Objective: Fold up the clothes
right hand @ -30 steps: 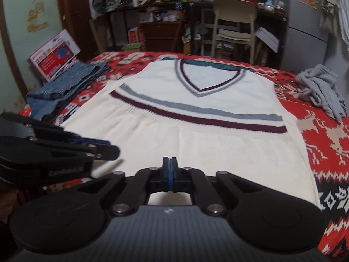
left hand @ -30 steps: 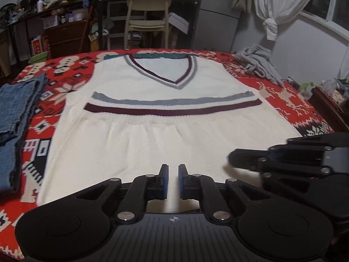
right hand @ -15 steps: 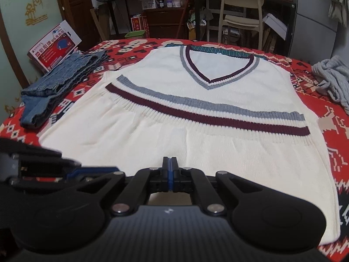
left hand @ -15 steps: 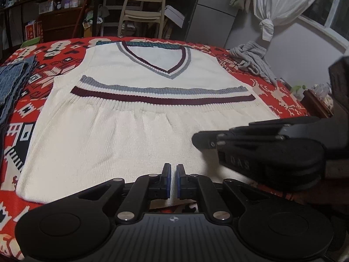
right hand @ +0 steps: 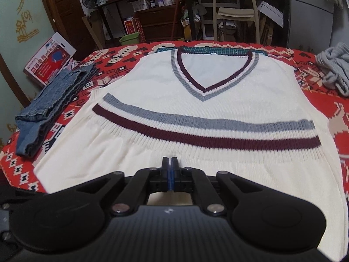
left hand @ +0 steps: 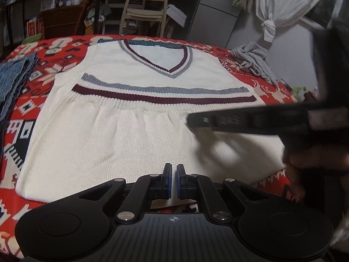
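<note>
A cream knitted V-neck vest point(left hand: 135, 135) with grey and maroon stripes lies flat on the red patterned cloth point(left hand: 26, 109), neck at the far side. My left gripper point(left hand: 173, 171) hovers over its near hem, almost shut with only a thin slit between the blue pads and nothing in them. My right gripper point(right hand: 169, 170) is over the lower middle of the vest point(right hand: 196, 109), just short of the striped ribbed band, pads pressed together and empty. In the left wrist view the right gripper point(left hand: 193, 121) reaches in side-on from the right, above the fabric, with a hand point(left hand: 309, 161) behind it.
Folded blue jeans point(right hand: 50, 100) lie along the left edge of the cloth. A crumpled grey garment point(right hand: 333, 65) sits at the far right corner. Beyond the far edge stand a pale chair point(right hand: 235, 11) and cluttered shelves.
Both grippers have moved forward over the vest. The right one has slid further left across it in the left wrist view. The left pads have drawn closer together.
</note>
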`<control>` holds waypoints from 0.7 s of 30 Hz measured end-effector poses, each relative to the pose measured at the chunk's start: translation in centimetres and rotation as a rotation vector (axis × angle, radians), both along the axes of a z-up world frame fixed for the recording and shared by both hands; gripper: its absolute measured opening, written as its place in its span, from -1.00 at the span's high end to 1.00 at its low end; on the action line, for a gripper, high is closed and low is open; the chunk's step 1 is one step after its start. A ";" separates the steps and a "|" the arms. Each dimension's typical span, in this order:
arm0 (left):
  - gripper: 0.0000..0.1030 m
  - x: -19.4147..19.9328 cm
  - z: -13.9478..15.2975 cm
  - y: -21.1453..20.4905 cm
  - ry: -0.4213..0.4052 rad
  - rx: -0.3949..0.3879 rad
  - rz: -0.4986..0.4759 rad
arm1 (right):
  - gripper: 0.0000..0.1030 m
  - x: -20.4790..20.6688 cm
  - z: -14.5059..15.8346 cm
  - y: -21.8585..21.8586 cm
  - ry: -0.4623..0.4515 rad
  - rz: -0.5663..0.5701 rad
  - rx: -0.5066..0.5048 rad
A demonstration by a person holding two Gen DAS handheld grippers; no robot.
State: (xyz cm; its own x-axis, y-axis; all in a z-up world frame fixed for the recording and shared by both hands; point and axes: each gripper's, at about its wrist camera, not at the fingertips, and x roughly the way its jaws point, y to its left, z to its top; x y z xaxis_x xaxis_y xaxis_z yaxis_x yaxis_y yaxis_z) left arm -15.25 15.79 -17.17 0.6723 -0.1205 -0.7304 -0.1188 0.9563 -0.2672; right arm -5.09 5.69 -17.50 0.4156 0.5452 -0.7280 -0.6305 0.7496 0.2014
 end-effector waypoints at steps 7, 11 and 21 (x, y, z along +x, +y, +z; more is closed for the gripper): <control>0.89 1.6 1.3 0.6 -0.023 -0.059 0.020 | 0.94 -2.3 0.5 -3.7 0.025 -0.019 -0.006; 0.89 3.6 1.3 0.3 -0.037 -0.061 -0.011 | 0.94 -2.3 0.2 -3.8 0.028 -0.014 -0.003; 0.89 5.2 0.4 0.9 -0.007 -0.086 0.005 | 0.94 1.1 -0.2 -1.6 0.022 -0.025 0.011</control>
State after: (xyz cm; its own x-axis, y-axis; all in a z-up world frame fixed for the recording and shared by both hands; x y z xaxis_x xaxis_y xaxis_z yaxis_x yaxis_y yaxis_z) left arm -10.02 16.67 -16.78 0.6779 -0.1795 -0.7129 -0.1210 0.9293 -0.3490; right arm -4.03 4.07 -17.69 0.4134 0.5429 -0.7310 -0.6069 0.7627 0.2233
